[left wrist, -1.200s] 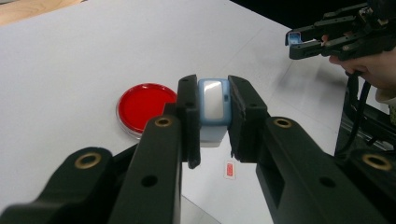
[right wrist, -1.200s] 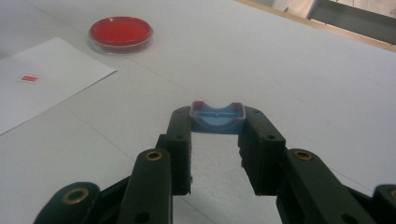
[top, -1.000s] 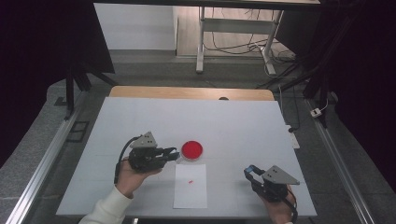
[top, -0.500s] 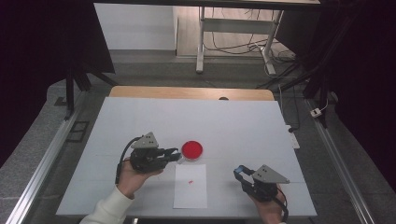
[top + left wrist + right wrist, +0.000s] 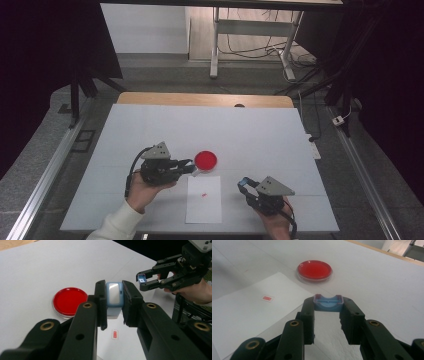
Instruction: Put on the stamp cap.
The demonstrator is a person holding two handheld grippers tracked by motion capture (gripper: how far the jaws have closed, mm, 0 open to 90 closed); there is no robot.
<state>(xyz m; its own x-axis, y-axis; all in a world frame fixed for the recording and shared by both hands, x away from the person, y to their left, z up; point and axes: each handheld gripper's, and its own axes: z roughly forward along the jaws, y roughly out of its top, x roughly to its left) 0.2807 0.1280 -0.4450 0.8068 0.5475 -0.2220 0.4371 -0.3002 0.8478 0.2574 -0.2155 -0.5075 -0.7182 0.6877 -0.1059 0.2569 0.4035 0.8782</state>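
Between the left gripper's (image 5: 113,305) clenched jaws stood a blue stamp (image 5: 114,298), long axis upright; right gripper (image 5: 328,307) grasped a blue cap (image 5: 328,303), hollow showing in its own view

The left gripper (image 5: 113,305) is matt black plastic with brass-coloured rivets, and its jaws clamp a smooth pale-blue plastic block (image 5: 114,296) with a glossy face. Just beside the block, the petri dish (image 5: 70,302) looks like clear glossy plastic over a shiny red filling. Below it lies matt white paper (image 5: 204,199) on the smooth white table (image 5: 260,135).
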